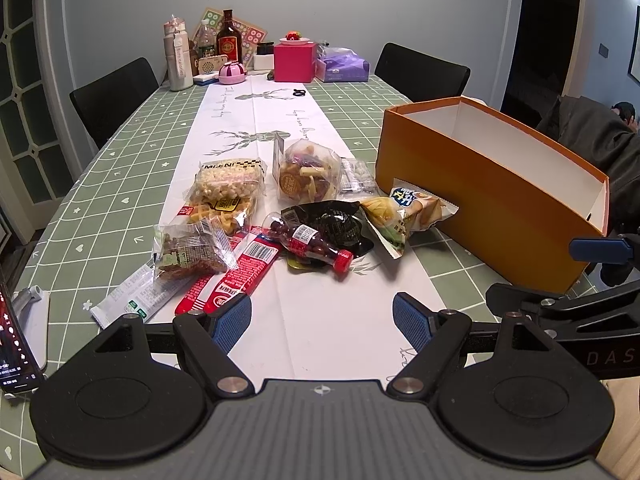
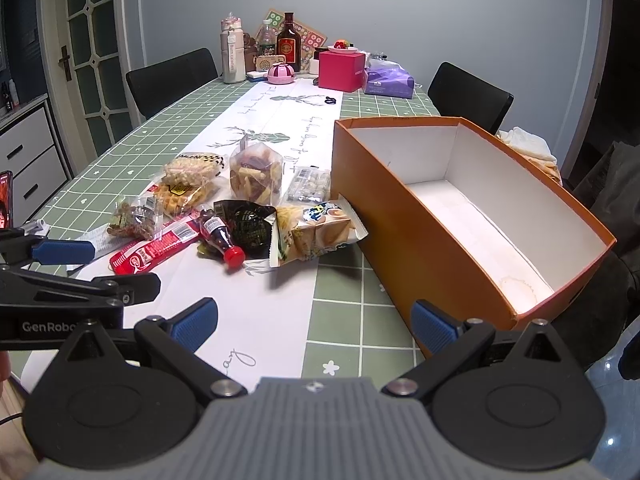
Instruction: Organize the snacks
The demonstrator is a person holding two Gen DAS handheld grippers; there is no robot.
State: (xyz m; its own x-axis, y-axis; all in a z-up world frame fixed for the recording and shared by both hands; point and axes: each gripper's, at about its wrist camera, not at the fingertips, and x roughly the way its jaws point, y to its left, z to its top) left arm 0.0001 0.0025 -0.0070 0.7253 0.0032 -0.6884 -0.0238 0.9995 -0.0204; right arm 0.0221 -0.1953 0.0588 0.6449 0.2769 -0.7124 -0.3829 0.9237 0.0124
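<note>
While both tools hang low over the near table edge with nothing between their pads, the pile sits ahead untouched. Left gripper [image 1: 322, 322]: jaws spread wide, empty. From it, left to right: pale wrapper strip [image 1: 128, 300] at 10 o'clock; red sausage sticks [image 1: 236, 276] at 11, long axis running from 7 to 1 o'clock, their near ends just beside the left pad; nut bag [image 1: 192, 250] lying on them; small red-capped bottle [image 1: 312, 246] at 12, cap toward the gripper; dark pouch [image 1: 332, 220] behind it; chip bag [image 1: 404, 212] at 1, its far end touching the wall of the orange box [image 1: 480, 200] at 2 o'clock. Right gripper [image 2: 316, 322]: also spread wide, empty. From it the snacks lie 10 to 12 o'clock, the chip bag [image 2: 316, 232] dead ahead, the orange box [image 2: 392, 240] at 1 to 2, open top, interior bare and white. Judgement: nothing boxed yet. Left tool is nearer the red sticks and bottle; right tool is nearer the chip bag and box. The sticks' slant roughly matches the left tool's line of approach, so some wrist turn is likely needed to close across them.
</note>
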